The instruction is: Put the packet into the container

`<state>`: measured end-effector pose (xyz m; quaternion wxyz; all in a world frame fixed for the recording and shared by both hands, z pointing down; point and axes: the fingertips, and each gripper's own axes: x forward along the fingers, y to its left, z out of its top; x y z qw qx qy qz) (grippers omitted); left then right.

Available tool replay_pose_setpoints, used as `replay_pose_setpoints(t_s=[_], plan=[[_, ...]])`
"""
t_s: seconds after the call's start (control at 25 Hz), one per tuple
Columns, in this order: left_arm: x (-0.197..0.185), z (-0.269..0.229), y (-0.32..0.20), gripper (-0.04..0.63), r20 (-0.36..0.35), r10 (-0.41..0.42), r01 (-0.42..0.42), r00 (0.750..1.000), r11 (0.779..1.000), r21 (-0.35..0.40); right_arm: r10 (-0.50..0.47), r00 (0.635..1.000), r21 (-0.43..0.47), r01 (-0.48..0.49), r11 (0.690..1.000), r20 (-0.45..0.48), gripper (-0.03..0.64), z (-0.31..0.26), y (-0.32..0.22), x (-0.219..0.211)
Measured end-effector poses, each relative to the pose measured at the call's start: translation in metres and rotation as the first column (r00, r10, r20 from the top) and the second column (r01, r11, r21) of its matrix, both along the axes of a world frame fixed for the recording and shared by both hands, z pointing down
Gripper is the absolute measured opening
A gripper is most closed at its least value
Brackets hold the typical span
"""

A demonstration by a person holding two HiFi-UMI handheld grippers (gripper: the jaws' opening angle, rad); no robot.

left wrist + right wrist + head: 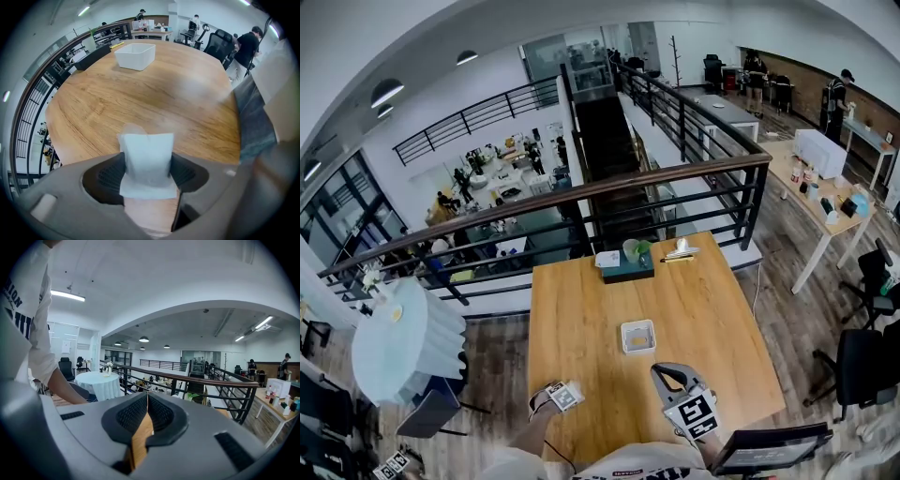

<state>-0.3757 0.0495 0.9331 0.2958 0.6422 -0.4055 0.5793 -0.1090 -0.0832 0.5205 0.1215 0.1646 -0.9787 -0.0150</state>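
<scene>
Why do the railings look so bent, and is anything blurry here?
Head view: the wide lens bows the railing and the table edges. Left gripper view: the packet, very close, looks soft and hazy at its top. Right gripper view: dark rounded corners frame the picture.

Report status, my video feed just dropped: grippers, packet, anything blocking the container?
Left gripper shut on packet. Right gripper shut, empty. Container further across the table, packet not yet in. Nothing in between.
</scene>
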Motion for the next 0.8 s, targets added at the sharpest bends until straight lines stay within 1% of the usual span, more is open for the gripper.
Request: replay_pose_setpoints(t_s=[0.12, 0.2, 0.4, 0.48, 0.56, 0.64, 0.8], plan=[[0.001, -0.004, -0.001, 0.295, -0.011, -0.014, 0.014, 1.0, 1.0, 0.024, 0.004, 1.0, -0.001, -0.004, 1.0, -0.001, 0.009, 0.001, 0.0, 0.001], [0.006, -0.011, -0.005, 0.291, -0.022, -0.024, 0.025, 0.999, 0.998, 0.059, 0.007, 1.0, 0.0, -0.007, 1.0, -0.002, 0.009, 0.002, 0.0, 0.002], [0.018, -0.036, -0.013, 0.291, -0.01, -0.032, 0.034, 0.999, 0.991, 0.127, 0.009, 1.0, 0.001, -0.009, 1.0, -0.005, 0.009, 0.002, -0.002, 0.003], [0.025, -0.045, -0.013, 0.291, -0.01, -0.039, 0.04, 0.999, 0.99, 0.137, 0.006, 1.0, 0.0, -0.006, 1.0, -0.003, 0.009, 0.001, -0.002, 0.003], [0.034, -0.06, -0.016, 0.291, -0.01, -0.046, 0.047, 0.999, 0.985, 0.163, 0.006, 1.0, -0.003, -0.006, 1.0, 0.005, 0.009, -0.001, -0.001, 0.003], [0.048, -0.075, -0.02, 0.291, -0.03, -0.048, 0.053, 0.998, 0.98, 0.19, 0.003, 1.0, 0.0, -0.003, 1.0, 0.012, 0.009, -0.004, -0.002, 0.003], [0.074, -0.111, -0.027, 0.291, -0.042, -0.018, 0.028, 0.999, 0.97, 0.24, -0.008, 1.0, 0.006, 0.007, 1.0, 0.015, 0.009, -0.009, -0.001, 0.004]])
